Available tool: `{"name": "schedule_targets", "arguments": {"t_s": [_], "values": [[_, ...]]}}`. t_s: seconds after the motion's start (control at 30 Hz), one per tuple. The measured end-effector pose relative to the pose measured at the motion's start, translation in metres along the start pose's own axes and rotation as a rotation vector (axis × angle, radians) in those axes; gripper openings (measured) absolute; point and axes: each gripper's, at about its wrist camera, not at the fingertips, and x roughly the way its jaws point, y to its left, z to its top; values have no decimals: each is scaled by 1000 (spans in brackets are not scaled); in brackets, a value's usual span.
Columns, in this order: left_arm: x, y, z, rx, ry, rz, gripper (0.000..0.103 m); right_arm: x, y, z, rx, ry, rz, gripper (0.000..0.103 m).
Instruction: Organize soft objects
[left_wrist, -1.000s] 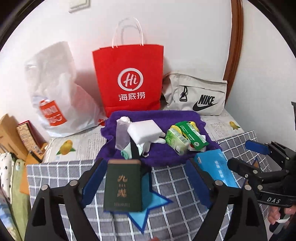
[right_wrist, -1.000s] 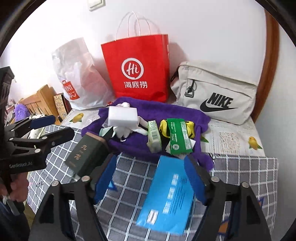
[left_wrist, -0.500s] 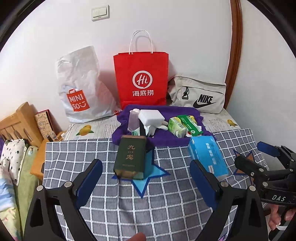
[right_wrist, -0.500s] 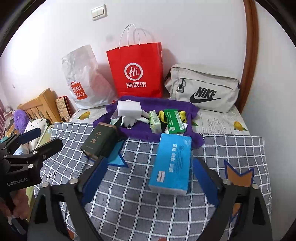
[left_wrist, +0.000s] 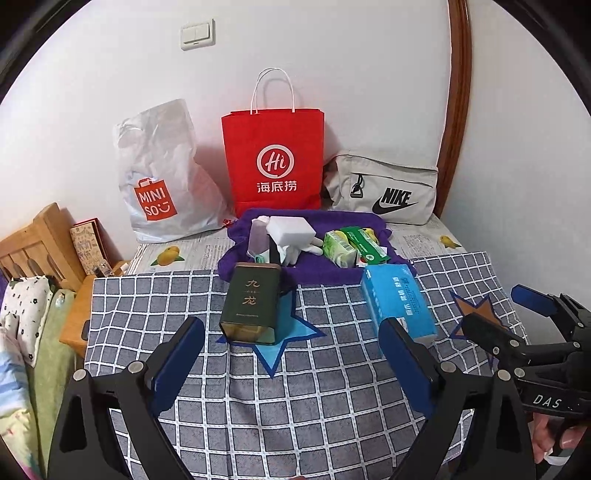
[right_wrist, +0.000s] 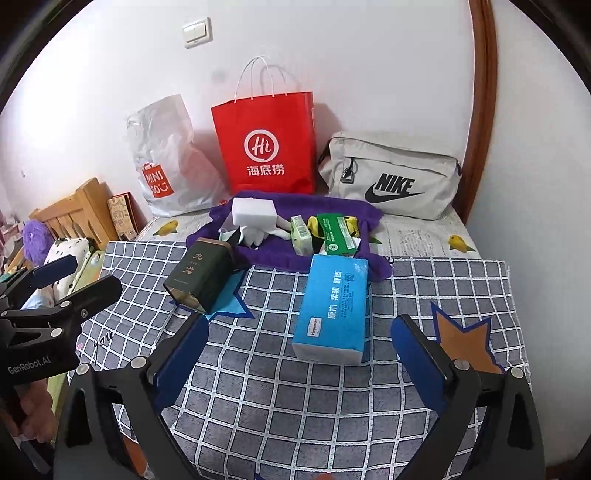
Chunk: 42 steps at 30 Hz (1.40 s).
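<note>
A dark green tin lies on a blue star patch of the checked cloth. A blue tissue pack lies to its right. Behind them a purple towel holds a white sponge block, white gloves and green packets. My left gripper is open and empty, short of the tin. My right gripper is open and empty, short of the tissue pack; it also shows in the left wrist view.
A red paper bag, a white Miniso plastic bag and a grey Nike pouch stand against the back wall. A wooden frame and bedding lie left of the table. An orange star patch marks the cloth's right side.
Both grippers have pulled back and up from the table, so the tin and tissue pack now lie farther ahead. The tin and pack rest free on the cloth.
</note>
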Motion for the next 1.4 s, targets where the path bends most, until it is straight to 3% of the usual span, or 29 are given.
{"name": "schedule_targets", "arguments": {"t_s": [1.4], "values": [[-8, -1, -3, 9, 4, -8, 95, -9, 8, -2, -10, 0, 4, 99]]}}
